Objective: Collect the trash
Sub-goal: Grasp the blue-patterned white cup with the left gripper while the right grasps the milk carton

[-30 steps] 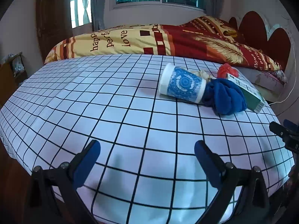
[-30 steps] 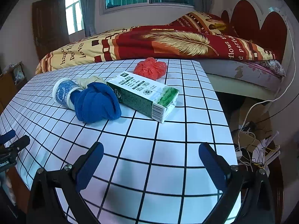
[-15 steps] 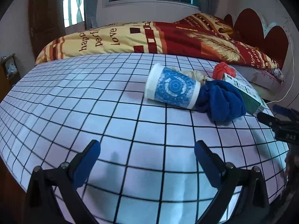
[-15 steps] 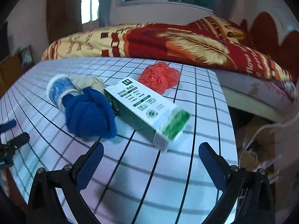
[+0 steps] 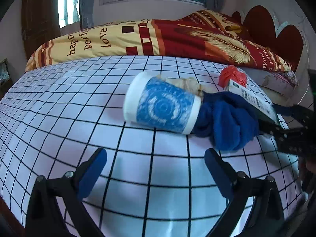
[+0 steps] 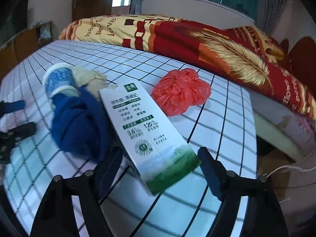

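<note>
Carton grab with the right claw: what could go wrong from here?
1. The right claw is open around the near end of the carton, not its middle; closing there may let the carton tip or slip out.
2. The blue cloth presses against the carton's side, so a finger could snag it.
3. The left claw hovers open near the cup; the two could collide.

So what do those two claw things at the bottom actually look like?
Both match: the left gripper and right gripper have a black frame with silver screw heads, and two splayed jaws faced with dark blue pads. No cables, sleeves or hands show.
</note>
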{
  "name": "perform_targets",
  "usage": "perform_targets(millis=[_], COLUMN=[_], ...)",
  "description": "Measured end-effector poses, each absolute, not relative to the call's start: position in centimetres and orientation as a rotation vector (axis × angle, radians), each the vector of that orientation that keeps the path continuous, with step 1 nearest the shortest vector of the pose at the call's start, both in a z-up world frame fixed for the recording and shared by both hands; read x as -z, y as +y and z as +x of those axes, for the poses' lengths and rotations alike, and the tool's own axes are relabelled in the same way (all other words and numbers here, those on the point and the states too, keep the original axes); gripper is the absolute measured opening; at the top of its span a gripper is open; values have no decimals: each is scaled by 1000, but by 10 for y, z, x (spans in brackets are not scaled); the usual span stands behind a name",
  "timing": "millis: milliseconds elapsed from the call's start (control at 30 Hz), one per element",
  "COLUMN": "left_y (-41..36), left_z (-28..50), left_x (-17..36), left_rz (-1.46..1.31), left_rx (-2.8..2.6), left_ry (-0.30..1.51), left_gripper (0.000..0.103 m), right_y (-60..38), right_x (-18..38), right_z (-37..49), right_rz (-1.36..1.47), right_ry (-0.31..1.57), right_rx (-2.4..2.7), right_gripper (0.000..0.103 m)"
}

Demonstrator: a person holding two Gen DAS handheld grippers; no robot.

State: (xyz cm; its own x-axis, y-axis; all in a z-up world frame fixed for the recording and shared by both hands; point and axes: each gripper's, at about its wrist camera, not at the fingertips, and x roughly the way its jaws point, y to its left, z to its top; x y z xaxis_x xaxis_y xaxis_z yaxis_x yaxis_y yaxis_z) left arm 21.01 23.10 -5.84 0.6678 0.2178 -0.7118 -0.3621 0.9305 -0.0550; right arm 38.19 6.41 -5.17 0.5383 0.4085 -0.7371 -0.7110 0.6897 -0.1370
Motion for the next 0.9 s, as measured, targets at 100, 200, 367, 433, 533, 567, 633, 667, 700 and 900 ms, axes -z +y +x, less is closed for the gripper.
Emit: perform_targets(millis=[100, 200, 367, 433, 533, 567, 633, 667, 700, 900], left_y=[234, 239, 247, 247, 247, 248, 246, 244, 240, 243], left_z=[217, 226, 244, 250, 258, 261, 267, 268, 267, 275], left_x=[57, 55, 52, 53, 54, 55, 58, 58, 57, 60], left_rz=[-198, -172, -108, -71, -49, -51, -54, -48, -32, -41], left_rx=[-334, -349, -318, -299, -260, -249, -240, -237, -242, -288], left_ry=[770, 765, 786, 793, 797, 801, 818, 821, 813, 829], left_gripper=[99, 100, 100, 100, 100, 100, 99, 99, 99, 99], right_y=[59, 57, 67, 71, 74, 74, 74, 73, 72, 70], right_x=[50, 49, 50, 54, 61, 63, 64, 64, 64, 62], right_z=[369, 364, 375, 382, 389, 392, 393, 393, 393, 393], right_rz=[-434, -401, -387, -392, -371, -359, -344, -343, -336, -315], right_ry=[747, 759, 798, 817, 837, 842, 843, 841, 836, 832], right_rx=[-686, -674, -683, -673, -673, -675, -670, -663, -660, -661], right_gripper=[70, 69, 71, 74, 74, 74, 74, 74, 74, 74])
